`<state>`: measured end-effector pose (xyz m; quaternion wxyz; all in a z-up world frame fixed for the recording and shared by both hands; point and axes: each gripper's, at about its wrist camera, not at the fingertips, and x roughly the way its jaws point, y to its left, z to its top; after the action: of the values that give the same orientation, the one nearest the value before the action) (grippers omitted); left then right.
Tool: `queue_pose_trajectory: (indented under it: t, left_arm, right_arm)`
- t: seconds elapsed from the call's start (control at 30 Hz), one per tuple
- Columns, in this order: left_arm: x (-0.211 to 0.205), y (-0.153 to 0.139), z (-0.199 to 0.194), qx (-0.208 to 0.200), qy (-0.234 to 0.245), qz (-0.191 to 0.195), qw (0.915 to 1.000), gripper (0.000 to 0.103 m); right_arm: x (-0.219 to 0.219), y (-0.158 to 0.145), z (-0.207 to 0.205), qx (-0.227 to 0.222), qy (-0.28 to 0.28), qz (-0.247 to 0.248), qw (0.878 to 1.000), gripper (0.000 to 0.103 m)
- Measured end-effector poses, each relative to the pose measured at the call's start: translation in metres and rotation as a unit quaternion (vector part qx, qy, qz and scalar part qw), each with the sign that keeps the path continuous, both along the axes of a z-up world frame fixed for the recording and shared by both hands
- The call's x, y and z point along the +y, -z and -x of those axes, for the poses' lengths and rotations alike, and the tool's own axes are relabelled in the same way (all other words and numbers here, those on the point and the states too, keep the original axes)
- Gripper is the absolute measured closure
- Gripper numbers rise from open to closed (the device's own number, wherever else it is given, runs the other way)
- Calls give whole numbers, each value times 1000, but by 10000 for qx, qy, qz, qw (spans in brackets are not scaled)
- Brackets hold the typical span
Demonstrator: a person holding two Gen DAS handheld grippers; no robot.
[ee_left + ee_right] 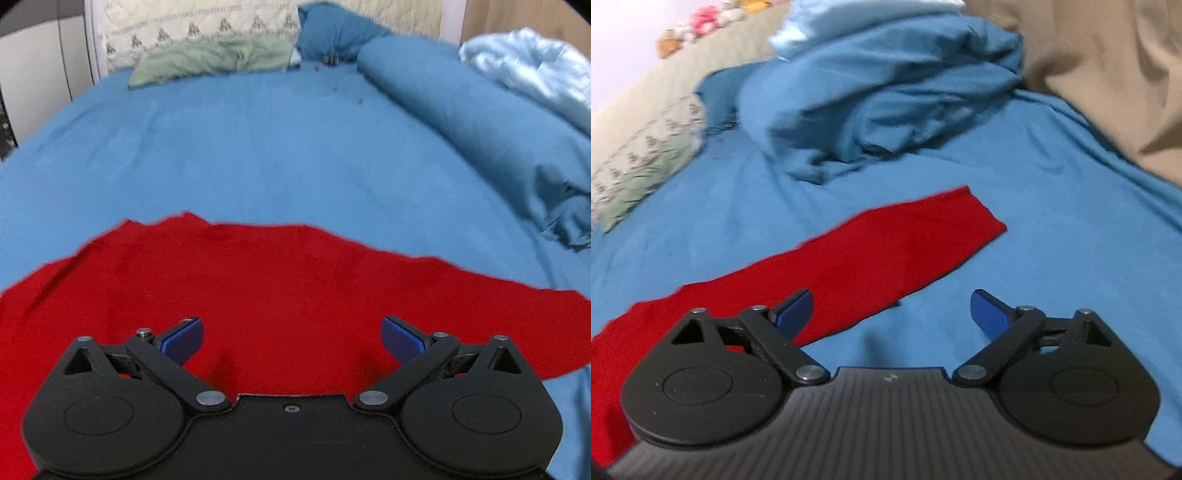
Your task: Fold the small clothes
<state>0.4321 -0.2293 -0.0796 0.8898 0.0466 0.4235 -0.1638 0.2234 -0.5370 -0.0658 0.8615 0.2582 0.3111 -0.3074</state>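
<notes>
A red garment (266,288) lies spread flat on the bed (258,155), on the blue sheet. It looks like a small top, and one long sleeve (886,243) sticks out to the side.

The left claw (291,341) hangs right over the wide middle part of the red garment. Its two blue pads (184,339) are spread far apart, and nothing is between them. Red cloth fills the space under and in front of it, and the far edge of the cloth runs across from side to side.

The right claw (890,314) is spread wide too, and it holds nothing. Its left pad (794,314) sits over the edge of the sleeve, and its right pad (990,317) sits over bare blue sheet. The sleeve runs away from this claw, slanting up and to the right, and its cuff end is the far end.

So the right claw is the nearer one to the sleeve, and I think it would have to slide a little to its left to get cloth between its pads. The left claw is nearer the body of the top.

A bunched blue blanket (886,96) lies farther up the bed, apart from the sleeve.
</notes>
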Motion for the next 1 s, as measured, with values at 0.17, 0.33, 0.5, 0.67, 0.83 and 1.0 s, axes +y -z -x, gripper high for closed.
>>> queue_pose_trajectory:
  t: [0.17, 0.33, 0.5, 0.67, 0.83, 1.0]
  left_arm:
    - [-15, 36, -25, 296, 28, -229, 9993, 0]
    - [-26, 51, -38, 593, -9, -459, 9972, 0]
    - [-31, 53, -54, 967, -31, -540, 9938, 0]
    - [-17, 37, -67, 1196, -48, -436, 9918, 0]
    - [32, -17, -59, 834, -33, 8, 9965, 0]
    - [111, -67, -48, 551, -350, 110, 9978, 0]
  right_arm:
    - [-25, 37, -22, 143, 255, -144, 9995, 16]
    - [-42, 53, -36, 235, 627, 43, 9977, 30]
    - [-58, 53, -52, 425, 937, -58, 9947, 73]
    - [-52, 28, -66, 566, 959, 126, 9937, 83]
    - [-1, -40, -93, -238, 127, 282, 9992, 84]
    - [99, -105, -152, -1038, -1394, 296, 9843, 84]
